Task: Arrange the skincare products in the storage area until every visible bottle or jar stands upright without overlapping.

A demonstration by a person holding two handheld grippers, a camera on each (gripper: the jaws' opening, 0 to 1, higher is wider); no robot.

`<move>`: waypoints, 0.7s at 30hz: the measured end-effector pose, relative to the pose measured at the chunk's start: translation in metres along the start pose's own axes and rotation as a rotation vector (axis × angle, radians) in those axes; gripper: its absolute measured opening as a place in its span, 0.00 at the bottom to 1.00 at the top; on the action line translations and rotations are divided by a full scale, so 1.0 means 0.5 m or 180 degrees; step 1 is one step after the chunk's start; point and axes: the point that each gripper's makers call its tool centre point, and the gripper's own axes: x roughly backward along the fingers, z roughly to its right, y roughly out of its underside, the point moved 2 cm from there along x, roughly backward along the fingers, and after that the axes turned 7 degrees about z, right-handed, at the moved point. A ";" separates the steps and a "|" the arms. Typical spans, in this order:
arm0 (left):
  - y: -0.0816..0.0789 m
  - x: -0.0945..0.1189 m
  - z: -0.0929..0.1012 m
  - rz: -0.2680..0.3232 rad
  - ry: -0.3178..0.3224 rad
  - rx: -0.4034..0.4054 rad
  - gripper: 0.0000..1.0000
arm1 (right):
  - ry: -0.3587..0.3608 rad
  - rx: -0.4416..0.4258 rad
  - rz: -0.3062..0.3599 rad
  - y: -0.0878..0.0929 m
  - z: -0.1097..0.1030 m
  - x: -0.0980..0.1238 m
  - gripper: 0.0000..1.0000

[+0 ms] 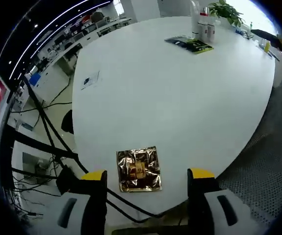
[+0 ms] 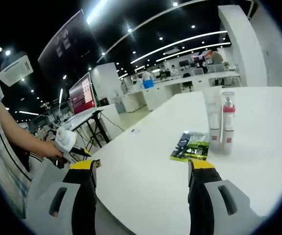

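Far across the white table stand a clear tall tube and a pump bottle, both upright, beside a flat green-and-black packet. In the right gripper view the tube and the red-capped bottle stand side by side behind the packet. A gold foil sachet lies flat at the table's near edge, just ahead of my left gripper, which is open and holds nothing. My right gripper is open above the table, short of the bottles. The left gripper appears at the left there, held by a person's hand.
A small printed card lies on the table's left side. A potted plant stands behind the bottles. Black cables and a stand run along the floor left of the table. Office desks stretch beyond.
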 end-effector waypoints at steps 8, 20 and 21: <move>-0.001 -0.004 -0.004 0.0056 0.0048 0.0213 0.67 | -0.0094 0.0317 -0.0109 0.009 -0.018 0.000 0.64; 0.016 -0.003 0.026 0.0162 0.0289 0.0745 0.57 | -0.0194 0.0577 -0.0144 0.010 -0.032 0.001 0.53; 0.015 -0.003 0.028 0.0186 0.0311 0.0719 0.56 | -0.0172 0.0569 -0.0147 0.010 -0.029 -0.002 0.52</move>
